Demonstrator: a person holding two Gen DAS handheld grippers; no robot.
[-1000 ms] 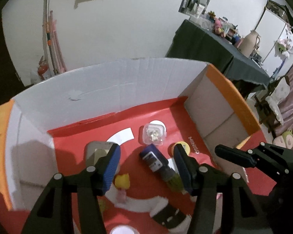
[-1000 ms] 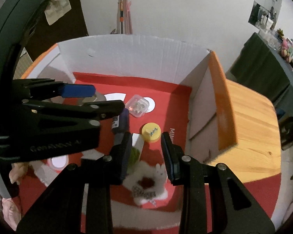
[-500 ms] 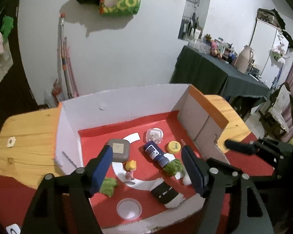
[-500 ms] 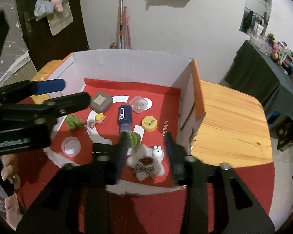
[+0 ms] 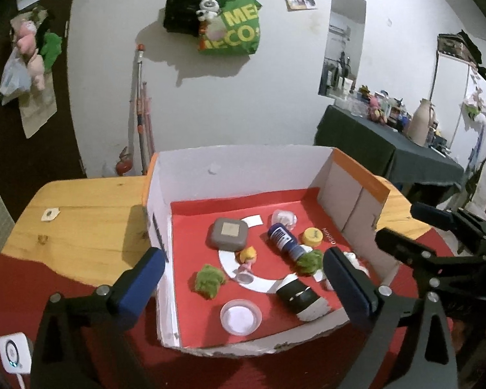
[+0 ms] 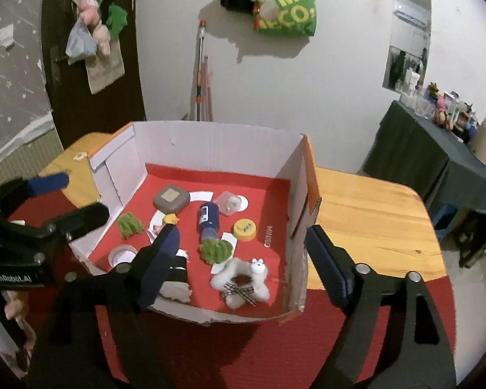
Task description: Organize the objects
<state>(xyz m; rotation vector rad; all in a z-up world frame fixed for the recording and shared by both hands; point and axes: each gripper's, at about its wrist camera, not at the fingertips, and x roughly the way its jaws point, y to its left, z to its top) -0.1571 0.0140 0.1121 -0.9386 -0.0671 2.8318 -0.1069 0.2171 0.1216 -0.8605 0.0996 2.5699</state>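
- The open white cardboard box with a red floor (image 5: 236,175) sits on the wooden worktop (image 5: 81,207), and all the small things to tidy lie inside it.
- The left gripper (image 5: 243,278) is wide open and holds nothing. It hangs above the near edge of the box.
- The right gripper (image 6: 243,256) is wide open too, with nothing in it, and hangs over the near right part of the box.
- The dark blue plastic bottle (image 6: 208,218) lies on its side in the middle. If bumped, I think it could roll into the round yellow cap (image 6: 244,229) at its 3 o'clock.
- The fuzzy green ball (image 6: 216,250) touches the bottle's neck at 6 o'clock, so a grab there might catch both.
- The white fluffy toy with a checked bow (image 6: 243,280) is soft and may slip out of a loose pinch.
- The little yellow-haired doll (image 5: 248,256) is small and close to the grey square case (image 5: 229,233) at 11 o'clock. A clumsy reach may knock it over.
- The box walls are thin. A gripper coming in low could push the whole box.
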